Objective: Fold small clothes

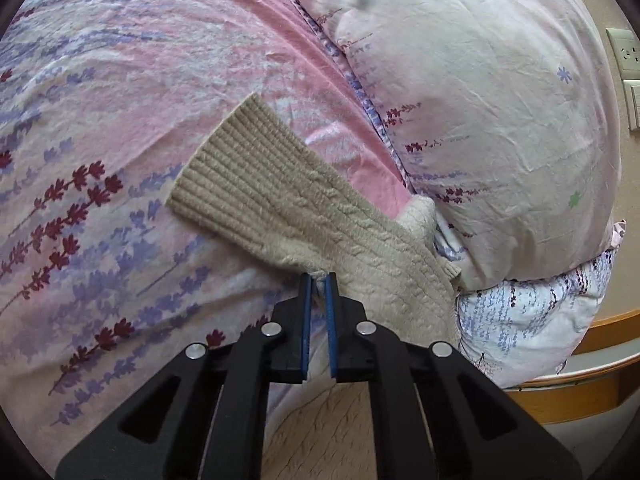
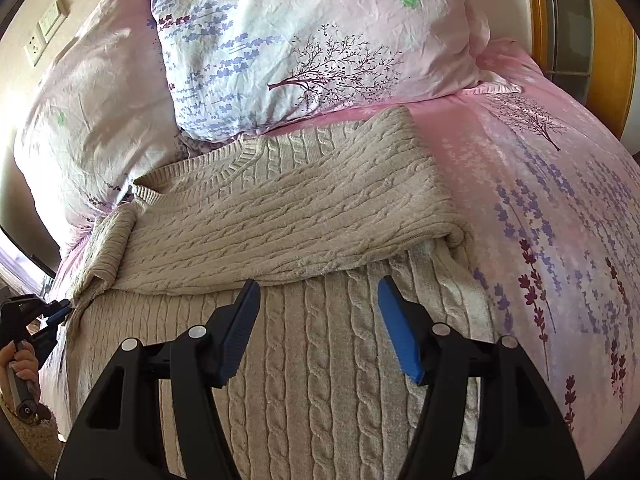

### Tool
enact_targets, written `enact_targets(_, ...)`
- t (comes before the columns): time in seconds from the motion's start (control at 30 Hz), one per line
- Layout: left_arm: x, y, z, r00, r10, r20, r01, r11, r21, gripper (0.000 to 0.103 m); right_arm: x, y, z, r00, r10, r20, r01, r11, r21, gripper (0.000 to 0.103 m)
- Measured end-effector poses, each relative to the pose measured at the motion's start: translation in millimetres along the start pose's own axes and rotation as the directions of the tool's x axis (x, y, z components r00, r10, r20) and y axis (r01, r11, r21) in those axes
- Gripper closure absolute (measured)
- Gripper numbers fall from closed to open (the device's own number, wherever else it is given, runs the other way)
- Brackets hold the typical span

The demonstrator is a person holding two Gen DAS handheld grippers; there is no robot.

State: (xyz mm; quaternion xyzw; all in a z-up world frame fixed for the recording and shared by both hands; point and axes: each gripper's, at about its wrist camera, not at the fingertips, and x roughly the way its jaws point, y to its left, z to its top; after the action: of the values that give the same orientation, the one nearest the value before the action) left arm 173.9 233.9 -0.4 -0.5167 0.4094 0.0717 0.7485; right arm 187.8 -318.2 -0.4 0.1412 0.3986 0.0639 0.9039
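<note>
The beige cable-knit sweater [image 2: 304,320] lies on the floral bedsheet [image 1: 100,128] near the pillows [image 2: 304,40], one sleeve [image 2: 288,216] already folded across its chest. The left gripper [image 1: 319,280] pinches the sweater's left edge; the other sleeve [image 1: 248,176] (seen only from the left wrist) still trails outward. The right gripper [image 2: 318,296] hovers released above the body.

The left wrist view looks from the bed's left edge, close and low, along the sweater [image 1: 304,216] sleeve toward the pillows [image 1: 472,92]. The right wrist view hangs close above the sweater [image 2: 288,216] body, facing the far pillows [image 2: 304,40]. Both share sweater, pillows and wall sockets [image 1: 626,54]
</note>
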Motion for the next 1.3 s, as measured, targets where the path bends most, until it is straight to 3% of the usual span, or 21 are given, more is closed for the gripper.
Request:
enact_targets(0.07, 3, 1, -2, 1.0, 0.001, -0.031, -0.002, 1.0, -0.024, 0.088, 4, 1, 0, 1.0, 0.002, -0.01, -0.002, 1.0, 0.003, 0.04)
enact_targets(0.1, 5, 1, 0, 0.999, 0.013, -0.039, -0.015, 0.999, -0.029, 0.073, 4, 2, 0, 1.0, 0.008, -0.013, -0.008, 1.0, 0.004, 0.04)
enact_targets(0.13, 6, 0, 1, 0.999, 0.01, -0.037, -0.011, 0.999, -0.033, 0.069, 4, 4, -1, 1.0, 0.015, -0.012, -0.015, 1.0, 0.001, 0.04)
enact_targets(0.27, 8, -5, 3, 1.0, 0.023, -0.009, -0.023, 0.999, -0.035, 0.063, -1, 9, -4, 1.0, 0.002, 0.007, -0.002, 1.0, -0.031, 0.04)
enact_targets(0.37, 10, -5, 11, 0.999, 0.042, 0.033, -0.041, 0.998, -0.045, 0.074, -2, 6, -3, 1.0, 0.002, 0.011, -0.002, 1.0, -0.022, 0.04)
enact_targets(0.4, 11, -4, 14, 0.998, 0.05, 0.043, -0.047, 0.997, -0.057, 0.092, -2, 6, -2, 1.0, 0.003, 0.011, -0.003, 1.0, -0.019, 0.04)
enact_targets(0.43, 11, -5, 16, 0.997, 0.046, 0.057, -0.042, 0.997, -0.057, 0.097, -3, 5, -2, 1.0, 0.004, 0.013, -0.004, 1.0, -0.019, 0.04)
enact_targets(0.5, 6, -20, 19, 0.995, 0.028, 0.099, -0.029, 1.0, 0.005, 0.098, -4, 4, -2, 1.0, 0.001, 0.018, 0.0, 1.0, -0.025, 0.04)
enact_targets(0.63, -7, -82, 5, 0.987, -0.105, 0.125, 0.081, 0.98, 0.184, 0.099, -9, -2, 4, 0.999, 0.004, 0.043, -0.003, 1.0, -0.01, 0.04)
enact_targets(0.73, -3, -140, -23, 0.97, -0.236, 0.056, 0.203, 0.916, 0.345, 0.099, -13, -6, 9, 0.998, 0.006, 0.064, -0.006, 1.0, 0.003, 0.04)
enact_targets(0.8, 11, -177, -53, 0.955, -0.295, -0.037, 0.279, 0.846, 0.455, 0.099, -15, -10, 13, 0.997, 0.008, 0.075, -0.009, 1.0, 0.011, 0.04)
enact_targets(0.87, 34, -210, -92, 0.939, -0.301, -0.166, 0.341, 0.752, 0.564, 0.099, -16, -17, 17, 0.997, 0.012, 0.081, -0.015, 0.999, 0.033, 0.04)
enact_targets(0.9, 48, -224, -115, 0.927, -0.283, -0.244, 0.374, 0.699, 0.61, 0.099, -16, -19, 19, 0.997, 0.013, 0.082, -0.017, 0.999, 0.043, 0.04)
enact_targets(0.97, 83, -244, -165, 0.902, -0.183, -0.391, 0.42, 0.587, 0.693, 0.097, -14, -26, 23, 0.997, 0.006, 0.081, -0.011, 0.998, 0.069, 0.04)
enact_targets(1.03, 110, -250, -203, 0.888, -0.056, -0.457, 0.417, 0.516, 0.748, 0.093, -12, -33, 26, 0.997, 0.013, 0.075, -0.02, 0.995, 0.096, 0.04)
enact_targets(1.07, 116, -248, -212, 0.881, -0.019, -0.472, 0.417, 0.502, 0.758, 0.093, -11, -38, 28, 0.997, 0.028, 0.068, -0.036, 0.993, 0.115, 0.04)
enact_targets(1.13, 113, -240, -211, 0.876, -0.006, -0.482, 0.422, 0.491, 0.762, 0.083, -10, -46, 31, 0.996, 0.069, 0.055, -0.076, 0.986, 0.146, 0.041)
enact_targets(1.2, 95, -228, -189, 0.907, -0.032, -0.421, 0.38, 0.493, 0.782, 0.069, -11, -48, 36, 0.994, 0.094, 0.057, -0.102, 0.984, 0.145, 0.044)
enact_targets(1.3, 65, -204, -131, 0.965, -0.054, -0.256, 0.243, 0.544, 0.803, 0.067, -3, -45, 48, 0.99, 0.136, 0.031, -0.139, 0.981, 0.138, 0.052)
